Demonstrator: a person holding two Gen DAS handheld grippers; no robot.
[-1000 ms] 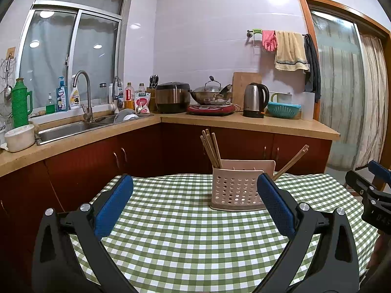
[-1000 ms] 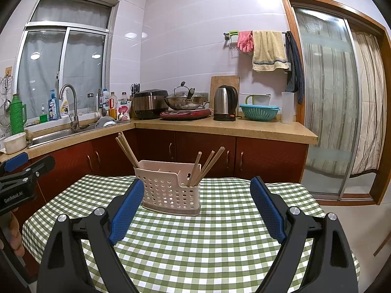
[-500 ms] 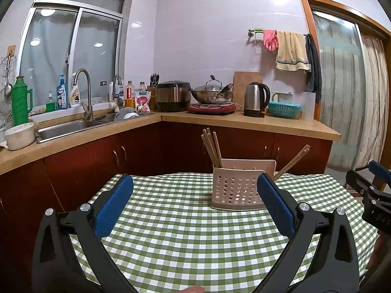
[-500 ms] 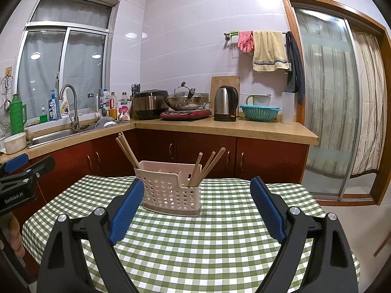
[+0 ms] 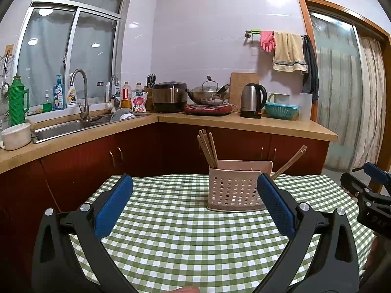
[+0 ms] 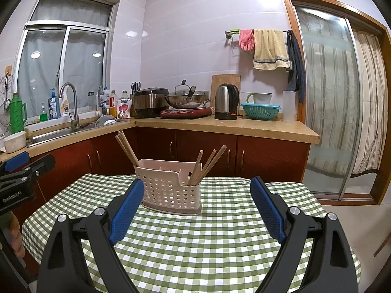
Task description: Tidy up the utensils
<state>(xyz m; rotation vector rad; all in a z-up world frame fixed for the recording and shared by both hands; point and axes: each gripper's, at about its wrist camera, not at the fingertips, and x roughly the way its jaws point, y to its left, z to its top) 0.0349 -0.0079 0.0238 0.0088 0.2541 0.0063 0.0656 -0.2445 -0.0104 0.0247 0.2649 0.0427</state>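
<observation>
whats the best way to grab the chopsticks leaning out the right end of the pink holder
Probably with the right gripper, which is open: take the chopsticks by their bare upper shafts above the holder rim, coming from above and the right. They tilt right, clear of the left bundle, so pull along that tilt.

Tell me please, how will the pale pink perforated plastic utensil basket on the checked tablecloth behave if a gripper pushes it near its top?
The pale pink perforated plastic utensil basket looks thin-walled, so probably light and easy to slide on the green checked tablecloth. The wooden chopsticks lean outward above its rim, so a high push may tip it.
</observation>
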